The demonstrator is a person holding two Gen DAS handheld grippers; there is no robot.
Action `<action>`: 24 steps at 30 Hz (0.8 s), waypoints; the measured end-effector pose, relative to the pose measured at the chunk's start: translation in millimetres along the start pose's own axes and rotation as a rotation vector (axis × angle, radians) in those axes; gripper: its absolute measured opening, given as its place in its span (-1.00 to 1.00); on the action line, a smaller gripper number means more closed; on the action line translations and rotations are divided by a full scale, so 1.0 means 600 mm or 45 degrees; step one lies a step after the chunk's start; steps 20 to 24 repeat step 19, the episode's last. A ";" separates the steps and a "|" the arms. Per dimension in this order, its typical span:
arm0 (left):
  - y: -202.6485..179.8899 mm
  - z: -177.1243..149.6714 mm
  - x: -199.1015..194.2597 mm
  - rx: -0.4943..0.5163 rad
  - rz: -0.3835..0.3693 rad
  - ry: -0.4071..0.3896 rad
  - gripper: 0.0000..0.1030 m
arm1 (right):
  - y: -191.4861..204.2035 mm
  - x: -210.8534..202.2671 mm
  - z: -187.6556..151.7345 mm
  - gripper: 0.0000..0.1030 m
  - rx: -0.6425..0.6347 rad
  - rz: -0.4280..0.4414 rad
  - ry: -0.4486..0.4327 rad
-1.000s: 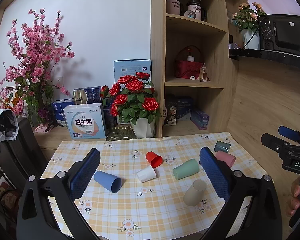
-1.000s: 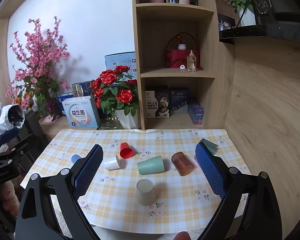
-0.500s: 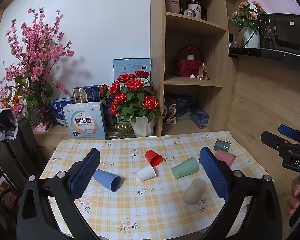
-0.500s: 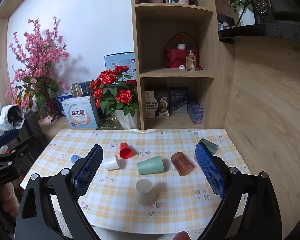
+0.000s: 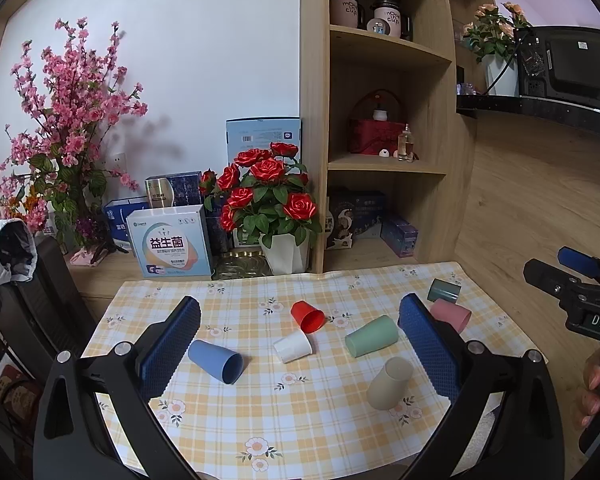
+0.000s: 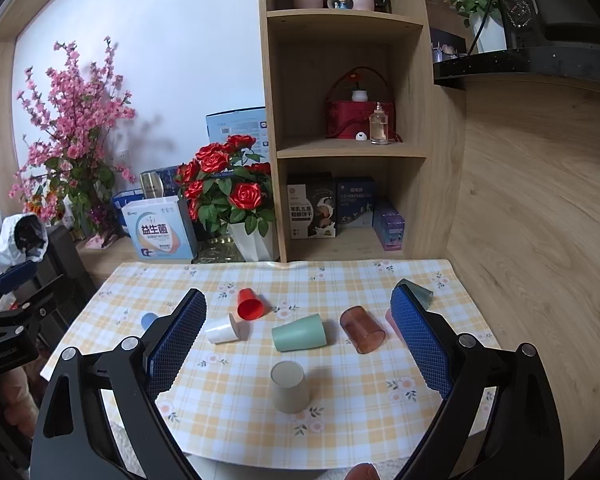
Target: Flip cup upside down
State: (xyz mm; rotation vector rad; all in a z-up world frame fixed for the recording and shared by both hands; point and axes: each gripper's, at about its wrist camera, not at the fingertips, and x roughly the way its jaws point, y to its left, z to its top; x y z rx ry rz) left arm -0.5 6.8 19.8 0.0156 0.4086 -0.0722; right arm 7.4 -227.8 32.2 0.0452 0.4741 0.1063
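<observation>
Several plastic cups sit on a yellow checked tablecloth [image 5: 284, 424]. A beige cup [image 5: 390, 383] [image 6: 289, 386] stands upside down near the front. Lying on their sides are a blue cup [image 5: 215, 361], a white cup [image 5: 293, 346] [image 6: 222, 329], a red cup [image 5: 307, 316] [image 6: 252, 305], a green cup [image 5: 372, 336] [image 6: 299, 333], a pink cup [image 5: 451, 314], a brown translucent cup [image 6: 361, 329] and a dark teal cup [image 5: 444, 291] [image 6: 416, 291]. My left gripper [image 5: 300, 344] and my right gripper [image 6: 299, 342] are both open and empty, held above the table's near side.
A white vase of red roses [image 5: 272, 208], boxes [image 5: 170, 242] and a pink blossom plant [image 5: 60, 140] stand behind the table. A wooden shelf unit [image 5: 380, 120] rises at the back right. A wooden wall [image 6: 540, 220] borders the right side.
Both views drift very slightly; the cups have not moved and both grippers stay open.
</observation>
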 end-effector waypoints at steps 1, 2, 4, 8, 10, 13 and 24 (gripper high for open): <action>-0.001 0.001 0.000 0.000 -0.001 0.001 0.89 | 0.000 0.000 0.000 0.76 -0.001 0.000 0.001; 0.000 0.002 0.000 -0.002 -0.002 0.002 0.89 | 0.000 0.000 0.000 0.76 0.000 0.000 0.001; 0.001 0.002 0.001 -0.004 -0.001 0.002 0.89 | 0.001 0.001 0.001 0.76 -0.002 0.000 0.002; 0.002 0.002 0.002 -0.005 -0.001 0.004 0.89 | 0.002 0.001 0.001 0.76 -0.002 -0.002 0.006; 0.003 0.001 0.001 -0.006 -0.006 0.001 0.89 | 0.003 0.001 0.001 0.76 -0.004 0.000 0.007; 0.003 0.000 0.002 -0.003 -0.006 -0.001 0.89 | 0.003 0.002 0.001 0.76 -0.003 0.000 0.007; 0.001 -0.002 0.004 0.025 0.029 -0.009 0.89 | 0.005 0.003 -0.001 0.76 -0.001 0.002 0.011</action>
